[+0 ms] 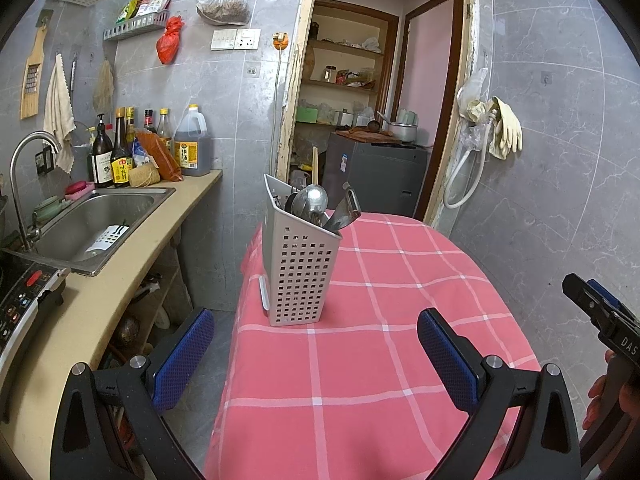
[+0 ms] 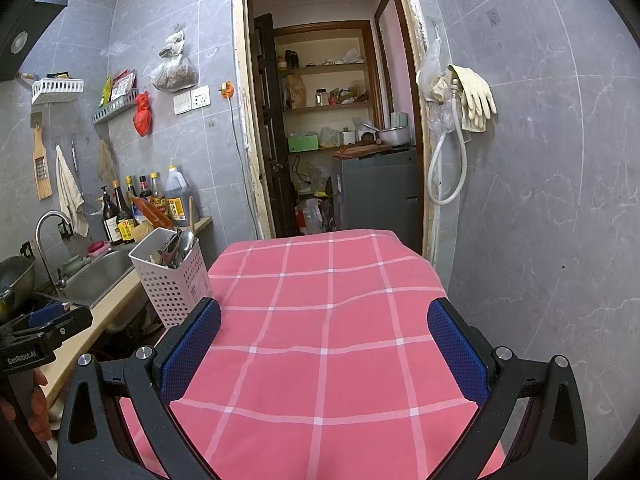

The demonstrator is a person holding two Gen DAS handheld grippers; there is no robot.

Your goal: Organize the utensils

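Grey-tiled kitchen walls and an open pantry doorway stood behind a bench (image 1: 400, 280) draped in pink checked cloth. On it stood the holder (image 1: 298, 276), a perforated white caddy, upright and dead ahead of the left gripper (image 1: 316, 356), beyond the jaws and centred between them. Those jaws were spread wide with nothing in them, the blue pads (image 1: 182, 356) flanking bare cloth. Spoons (image 1: 312, 204) and other metal utensils were already standing in the holder, handles down, leaning on its raised back wall, which kept them from tipping out.

The right gripper (image 2: 324, 352) likewise had its jaws fully apart and empty. From its side the holder (image 2: 172, 280) lay just outside the left jaw, partly hidden behind that pad (image 2: 192, 352), near the bench's edge by the sink (image 2: 96, 276). No loose utensil showed on the cloth ahead of either pair of jaws, so the sorting looked largely done; both grippers seemed held back, clear of the holder, probably to avoid knocking it.
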